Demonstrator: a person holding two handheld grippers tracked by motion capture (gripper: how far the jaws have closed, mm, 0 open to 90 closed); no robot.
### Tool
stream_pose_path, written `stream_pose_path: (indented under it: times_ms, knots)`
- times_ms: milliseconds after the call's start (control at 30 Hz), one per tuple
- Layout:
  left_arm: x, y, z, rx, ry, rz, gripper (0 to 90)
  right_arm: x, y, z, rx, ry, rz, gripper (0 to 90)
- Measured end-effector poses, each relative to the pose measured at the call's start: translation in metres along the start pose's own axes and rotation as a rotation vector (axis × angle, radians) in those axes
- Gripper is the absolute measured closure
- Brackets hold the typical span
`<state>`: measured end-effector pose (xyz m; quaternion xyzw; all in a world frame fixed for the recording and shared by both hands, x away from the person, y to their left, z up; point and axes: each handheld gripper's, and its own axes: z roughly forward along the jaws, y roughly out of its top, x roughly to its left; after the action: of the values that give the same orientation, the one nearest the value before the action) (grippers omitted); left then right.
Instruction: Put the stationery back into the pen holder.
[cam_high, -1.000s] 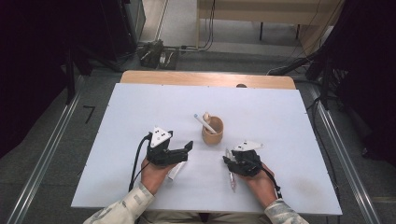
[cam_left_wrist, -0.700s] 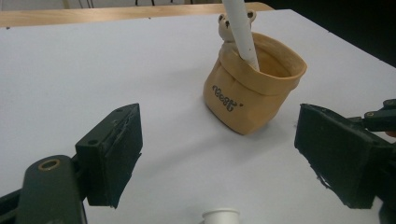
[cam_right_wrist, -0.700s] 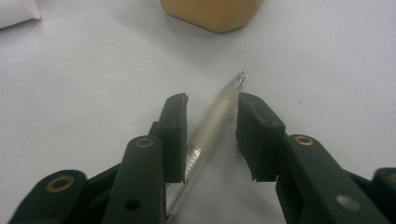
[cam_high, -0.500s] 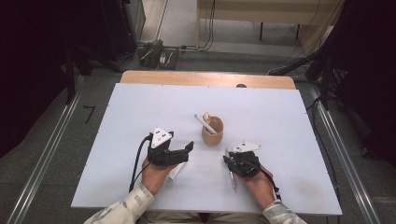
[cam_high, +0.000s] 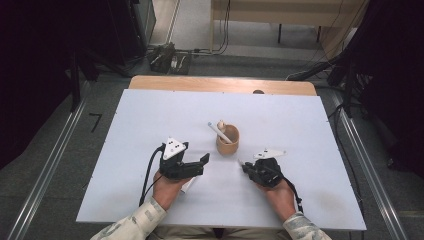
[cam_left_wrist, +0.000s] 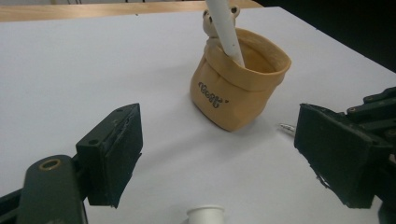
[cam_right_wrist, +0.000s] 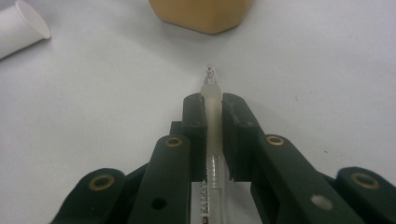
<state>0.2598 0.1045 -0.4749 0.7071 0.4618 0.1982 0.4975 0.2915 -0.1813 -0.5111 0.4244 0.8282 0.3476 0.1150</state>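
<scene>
One pen (cam_right_wrist: 211, 116) between right gripper (cam_right_wrist: 212, 100) jaws, barrel half hidden.

Right tool (cam_right_wrist: 213, 105) clamped on a clear-barrelled pen (cam_right_wrist: 212, 140), black jaws pressed against its pale grip, tip poking out just beyond them. Ahead of the tip, apart from it, base of a tan holder (cam_right_wrist: 201, 14) on the white worktop (cam_right_wrist: 327, 70). Off to the side, open end of a white cap (cam_right_wrist: 21, 28) lying on its side.

Bright even light, soft shadows
</scene>
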Motion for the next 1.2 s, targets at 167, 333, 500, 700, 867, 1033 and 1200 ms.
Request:
stream_pose_path:
  times_ms: [167, 333, 500, 700, 867, 1033, 1200]
  knots:
    - [0.000, -0.001, 0.002, 0.010, -0.019, -0.002, 16.6, 0.001, 0.001, -0.002, -0.015, 0.013, -0.004, 78.5]
    - [-0.002, -0.002, 0.003, 0.017, -0.045, -0.005, 18.8, -0.003, 0.002, -0.006, -0.056, 0.050, 0.033, 78.5]
    - [-0.005, -0.002, 0.004, 0.026, -0.071, -0.012, 19.5, -0.006, 0.004, -0.012, -0.088, 0.089, 0.061, 78.6]
    - [-0.011, -0.004, 0.007, 0.032, -0.119, -0.018, 21.2, -0.011, 0.007, -0.016, -0.126, 0.133, 0.103, 78.7]
    - [-0.015, -0.004, 0.009, 0.046, -0.154, -0.024, 22.4, -0.011, 0.008, -0.019, -0.162, 0.143, 0.104, 78.6]
    - [-0.018, -0.006, 0.012, 0.060, -0.204, -0.052, 25.1, -0.012, 0.010, -0.020, -0.188, 0.180, 0.124, 78.6]
    - [-0.020, -0.008, 0.014, 0.071, -0.221, -0.054, 25.2, -0.010, 0.011, -0.020, -0.193, 0.180, 0.116, 78.6]
